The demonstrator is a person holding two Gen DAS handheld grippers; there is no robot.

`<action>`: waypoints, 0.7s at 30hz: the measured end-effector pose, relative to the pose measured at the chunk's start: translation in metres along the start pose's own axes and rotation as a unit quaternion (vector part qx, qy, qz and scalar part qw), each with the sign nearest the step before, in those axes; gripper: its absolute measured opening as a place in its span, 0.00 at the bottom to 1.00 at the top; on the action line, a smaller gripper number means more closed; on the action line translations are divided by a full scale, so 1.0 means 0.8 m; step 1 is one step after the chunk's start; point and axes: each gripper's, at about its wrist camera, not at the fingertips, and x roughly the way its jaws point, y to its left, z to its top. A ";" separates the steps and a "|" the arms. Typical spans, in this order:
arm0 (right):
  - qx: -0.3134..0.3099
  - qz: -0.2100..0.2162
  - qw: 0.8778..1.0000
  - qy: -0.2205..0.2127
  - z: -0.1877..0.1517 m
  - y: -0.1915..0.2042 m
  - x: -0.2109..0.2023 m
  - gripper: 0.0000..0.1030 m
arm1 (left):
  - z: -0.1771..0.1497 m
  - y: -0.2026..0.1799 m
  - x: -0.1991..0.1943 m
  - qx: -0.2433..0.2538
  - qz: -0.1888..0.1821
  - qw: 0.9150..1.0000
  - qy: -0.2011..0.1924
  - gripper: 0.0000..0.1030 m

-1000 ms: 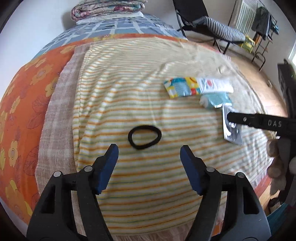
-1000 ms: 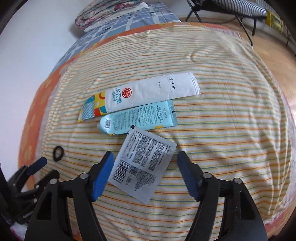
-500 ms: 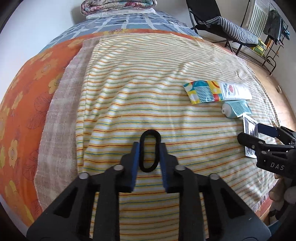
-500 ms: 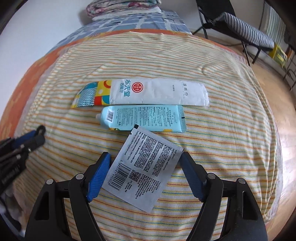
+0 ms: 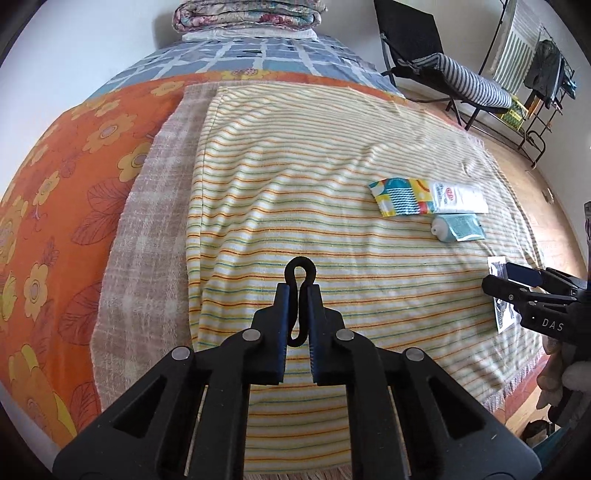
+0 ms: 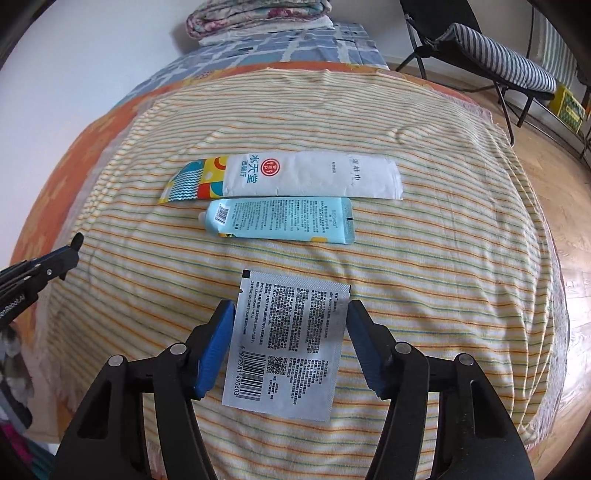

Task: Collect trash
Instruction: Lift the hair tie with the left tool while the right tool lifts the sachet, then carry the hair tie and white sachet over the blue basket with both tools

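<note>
My left gripper (image 5: pixel 298 291) is shut on a black hair tie (image 5: pixel 300 271), squeezed into a narrow loop and lifted off the striped towel (image 5: pixel 295 192). My right gripper (image 6: pixel 290 314) is open, its blue pads either side of a silver sachet (image 6: pixel 286 339) with a barcode that lies flat on the towel. Beyond the sachet lie a light blue tube (image 6: pixel 280 219) and a long white and coloured wrapper (image 6: pixel 288 179). The tube (image 5: pixel 458 228), the wrapper (image 5: pixel 428 195) and the right gripper (image 5: pixel 517 280) also show at the right of the left wrist view.
The striped towel (image 6: pixel 443 258) covers a bed with an orange flowered sheet (image 5: pixel 62 177) on the left. Folded blankets (image 5: pixel 247 14) are stacked at the bed's far end. A black folding chair (image 5: pixel 436 62) and a rack stand on the wooden floor at the right.
My left gripper closed on the hair tie and lifted it, squeezing it thinner. My right gripper moved forward so the sachet lies between its open pads.
</note>
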 end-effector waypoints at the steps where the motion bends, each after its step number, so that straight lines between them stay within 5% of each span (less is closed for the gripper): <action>1: 0.001 0.001 1.000 -0.003 -0.001 -0.001 -0.004 0.60 | 0.000 -0.002 -0.003 0.001 -0.002 1.000 -0.001 0.07; 21: -0.043 0.007 0.997 -0.058 -0.035 0.016 -0.103 0.60 | -0.039 -0.066 -0.093 0.061 -0.046 0.996 -0.035 0.07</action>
